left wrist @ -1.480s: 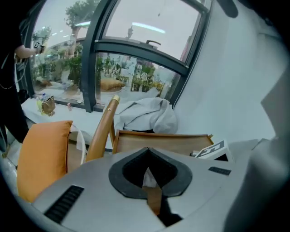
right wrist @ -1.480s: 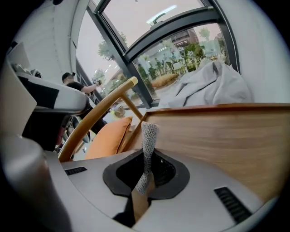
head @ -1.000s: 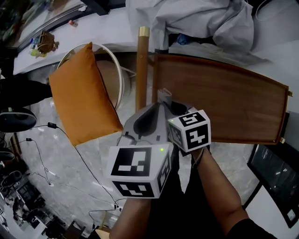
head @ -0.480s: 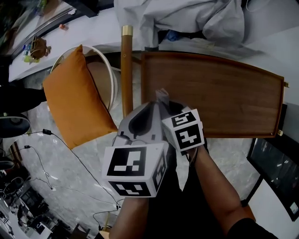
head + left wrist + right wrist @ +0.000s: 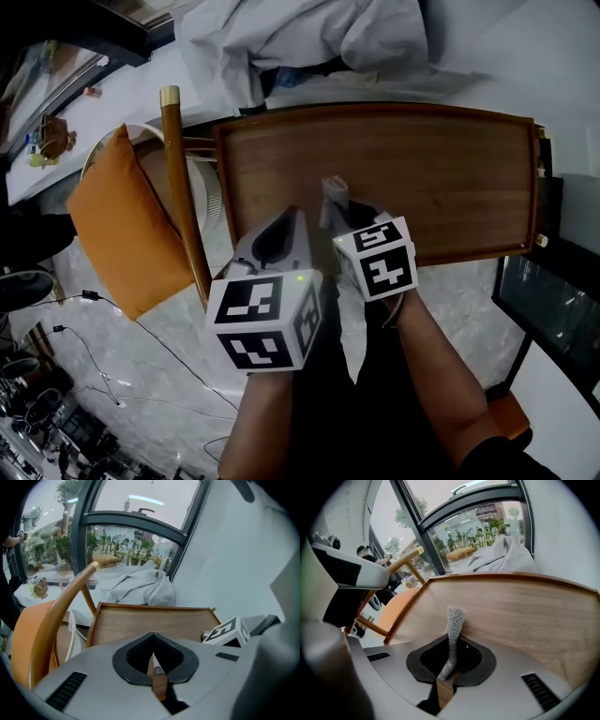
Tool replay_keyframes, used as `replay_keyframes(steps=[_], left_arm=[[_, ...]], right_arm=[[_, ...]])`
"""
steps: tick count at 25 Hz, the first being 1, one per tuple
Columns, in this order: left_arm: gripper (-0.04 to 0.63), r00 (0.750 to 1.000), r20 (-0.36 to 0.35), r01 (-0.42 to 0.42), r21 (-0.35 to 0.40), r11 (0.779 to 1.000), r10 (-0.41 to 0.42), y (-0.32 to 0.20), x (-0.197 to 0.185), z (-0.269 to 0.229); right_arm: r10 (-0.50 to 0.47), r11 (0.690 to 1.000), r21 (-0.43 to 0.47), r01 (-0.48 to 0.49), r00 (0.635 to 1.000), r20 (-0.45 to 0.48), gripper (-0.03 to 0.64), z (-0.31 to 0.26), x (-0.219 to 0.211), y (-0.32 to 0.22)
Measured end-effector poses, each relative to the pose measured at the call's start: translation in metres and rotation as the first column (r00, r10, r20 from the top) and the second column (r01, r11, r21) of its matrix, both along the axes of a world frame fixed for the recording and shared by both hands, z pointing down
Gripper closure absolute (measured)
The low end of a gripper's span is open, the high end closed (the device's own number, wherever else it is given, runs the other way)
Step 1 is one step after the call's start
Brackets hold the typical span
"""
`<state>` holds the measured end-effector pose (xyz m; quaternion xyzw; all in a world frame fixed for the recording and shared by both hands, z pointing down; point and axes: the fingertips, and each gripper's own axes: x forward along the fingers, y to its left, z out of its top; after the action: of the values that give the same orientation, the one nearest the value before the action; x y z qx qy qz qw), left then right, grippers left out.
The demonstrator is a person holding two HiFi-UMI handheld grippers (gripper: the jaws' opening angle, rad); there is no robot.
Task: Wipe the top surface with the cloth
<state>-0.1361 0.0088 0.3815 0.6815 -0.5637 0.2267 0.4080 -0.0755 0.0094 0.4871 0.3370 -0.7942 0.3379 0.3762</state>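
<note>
The wooden tabletop with a raised rim lies ahead, bare; it also shows as the tabletop and the tabletop in the gripper views. My right gripper hangs over its near edge, shut on a grey knit cloth. In the right gripper view the cloth stands up as a narrow strip from between the closed jaws of the right gripper. My left gripper sits just left of it, near the table's front-left edge. The left gripper is shut, with nothing clearly held.
A wooden chair with a tall post and an orange cushion stands at the table's left. Crumpled pale fabric lies on the ledge behind the table. Cables trail over the marble floor. A dark screen is at the right.
Both grippers have moved forward together, from over the floor near the table's front-left corner to its near edge. The cloth stays gripped in the right one.
</note>
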Motion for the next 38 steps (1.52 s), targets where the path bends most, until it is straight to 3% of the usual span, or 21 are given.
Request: replay_keyframes(steps=[38], left_arm=[[0.584,0.974,-0.050,-0.222,-0.053,0.974,0.219,-0.031,0.237,0.035]], right_arm=[[0.193,0.980,0.075,-0.185,0.974,-0.116,0.580,-0.013,0.262,-0.046]])
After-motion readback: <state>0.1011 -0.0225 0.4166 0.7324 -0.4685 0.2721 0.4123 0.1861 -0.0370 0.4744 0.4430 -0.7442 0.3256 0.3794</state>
